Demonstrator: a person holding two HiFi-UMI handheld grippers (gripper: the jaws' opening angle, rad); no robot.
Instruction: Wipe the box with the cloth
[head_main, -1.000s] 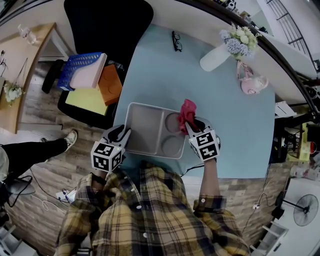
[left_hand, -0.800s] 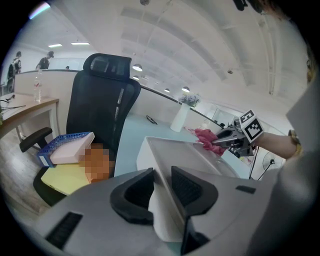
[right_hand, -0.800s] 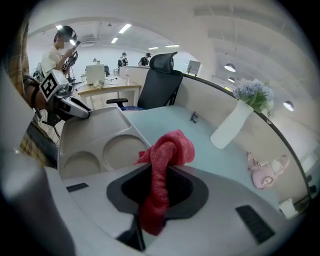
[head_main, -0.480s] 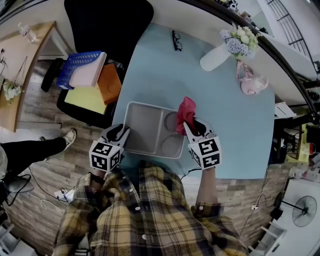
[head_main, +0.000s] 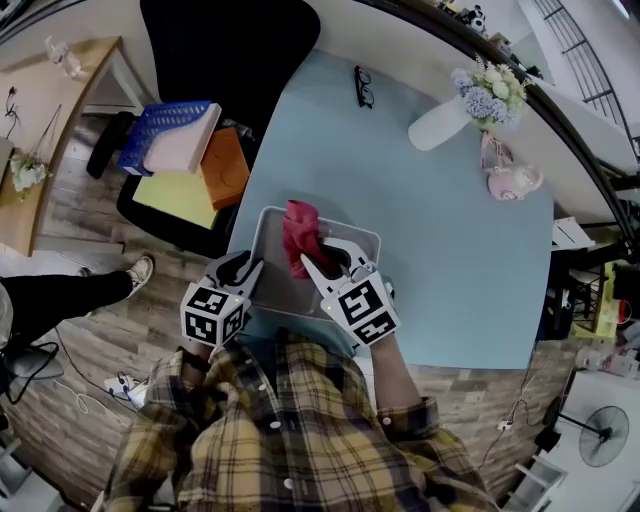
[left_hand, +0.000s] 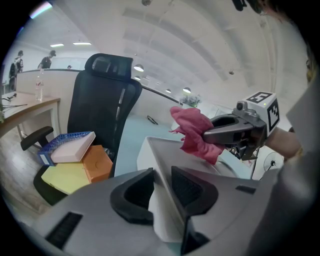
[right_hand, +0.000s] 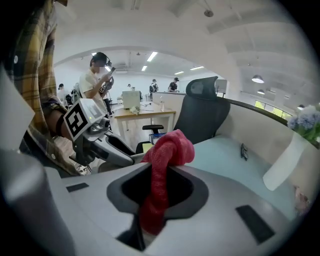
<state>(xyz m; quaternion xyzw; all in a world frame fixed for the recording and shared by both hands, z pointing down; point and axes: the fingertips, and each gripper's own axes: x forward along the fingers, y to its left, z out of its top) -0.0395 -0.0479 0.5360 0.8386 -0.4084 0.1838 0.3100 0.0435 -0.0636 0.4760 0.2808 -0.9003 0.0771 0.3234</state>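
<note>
In the head view, a shallow grey plastic box (head_main: 272, 288) sat at the near edge of the pale blue table (head_main: 450, 230), toward its left corner. The left gripper (head_main: 246, 266) clamped the box's near left rim. The right gripper (head_main: 322, 258) hung over the box, pinching a crumpled red cloth (head_main: 298, 232). Each gripper's cube bore black-and-white square markers.

In the left gripper view, both pads squeezed the box's thin wall, with the cloth above its far side.

In the right gripper view, the jaws were closed on the cloth, which bunched beyond their tips.
</note>
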